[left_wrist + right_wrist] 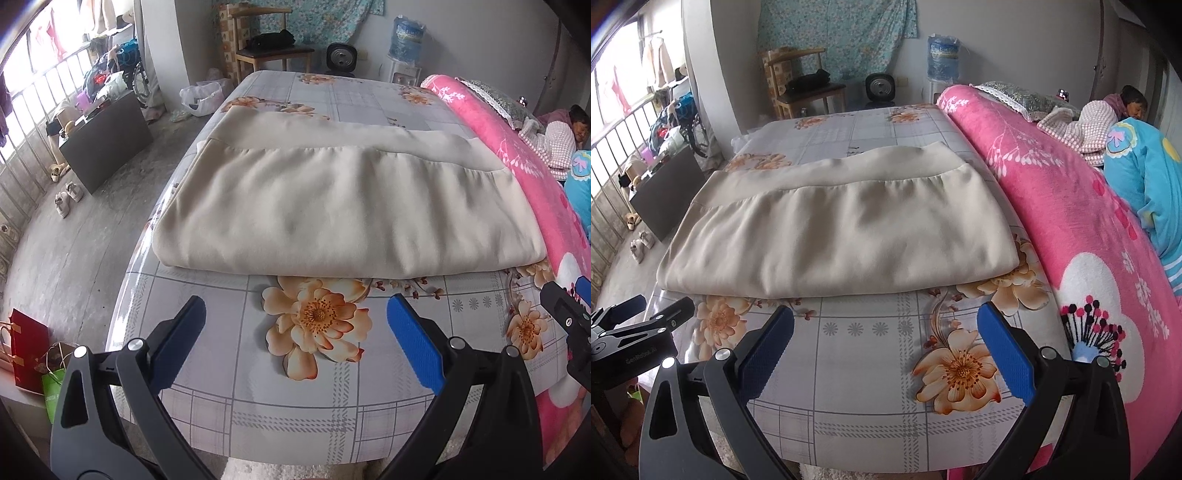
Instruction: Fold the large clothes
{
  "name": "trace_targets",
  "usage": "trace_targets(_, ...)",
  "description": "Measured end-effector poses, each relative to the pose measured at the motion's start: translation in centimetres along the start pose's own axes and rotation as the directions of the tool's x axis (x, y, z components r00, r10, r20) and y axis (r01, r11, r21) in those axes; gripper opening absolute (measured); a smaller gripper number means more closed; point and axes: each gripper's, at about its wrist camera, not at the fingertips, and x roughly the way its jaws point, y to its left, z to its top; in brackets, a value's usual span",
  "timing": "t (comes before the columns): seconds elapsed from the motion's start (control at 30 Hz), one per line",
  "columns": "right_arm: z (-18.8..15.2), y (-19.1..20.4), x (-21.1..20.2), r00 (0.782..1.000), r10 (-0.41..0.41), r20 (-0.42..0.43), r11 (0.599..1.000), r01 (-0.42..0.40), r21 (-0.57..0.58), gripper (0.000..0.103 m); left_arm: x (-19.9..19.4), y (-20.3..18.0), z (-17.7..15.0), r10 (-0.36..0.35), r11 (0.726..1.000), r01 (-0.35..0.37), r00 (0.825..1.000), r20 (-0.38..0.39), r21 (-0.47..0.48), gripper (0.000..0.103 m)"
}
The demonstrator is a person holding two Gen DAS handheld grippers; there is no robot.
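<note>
Your left claw (295, 321) and right claw (885, 332) both hang with jaws spread wide and empty over the near edge of the floral worktop (332, 387). The folded beige garment (332, 206) lies flat at twelve o'clock from each claw, apart from both, with the pink blanket (1071, 206) alongside at three o'clock.

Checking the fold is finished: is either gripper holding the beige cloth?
No, both the left gripper and right gripper hang open above the table, short of the beige cloth.
</note>
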Motion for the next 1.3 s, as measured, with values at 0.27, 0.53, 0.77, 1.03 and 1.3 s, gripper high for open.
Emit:
trace_targets(0.27,0.0,0.0,0.9,0.999,0.007,-0.041,1.000,-0.006,0.013,0.097,-0.1,-0.3,0.1,0.003,1.000,-0.003,1.000,-0.023,0.003,0.095)
trace_targets(0.53,-0.1,0.7,1.0,0.999,0.005,-0.051,1.000,-0.006,-0.008,0.097,-0.1,-0.3,0.1,-0.012,1.000,0.012,1.000,-0.027,-0.001,0.095)
trace_targets(0.77,0.1,1.0,0.9,0.999,-0.009,-0.046,1.000,0.008,-0.022,0.097,-0.2,-0.1,0.0,-0.014,1.000,0.014,1.000,-0.025,-0.008,0.095)
trace_targets(1.03,0.4,1.2,0.6,0.999,-0.012,-0.035,1.000,0.011,-0.024,0.097,-0.2,-0.1,0.0,-0.018,1.000,0.018,0.999,-0.026,-0.007,0.095)
trace_targets(1.3,0.4,1.4,0.8,0.999,-0.011,-0.042,0.999,0.010,-0.033,0.097,-0.4,-0.4,0.2,-0.030,1.000,0.030,0.999,-0.026,0.004,0.095)
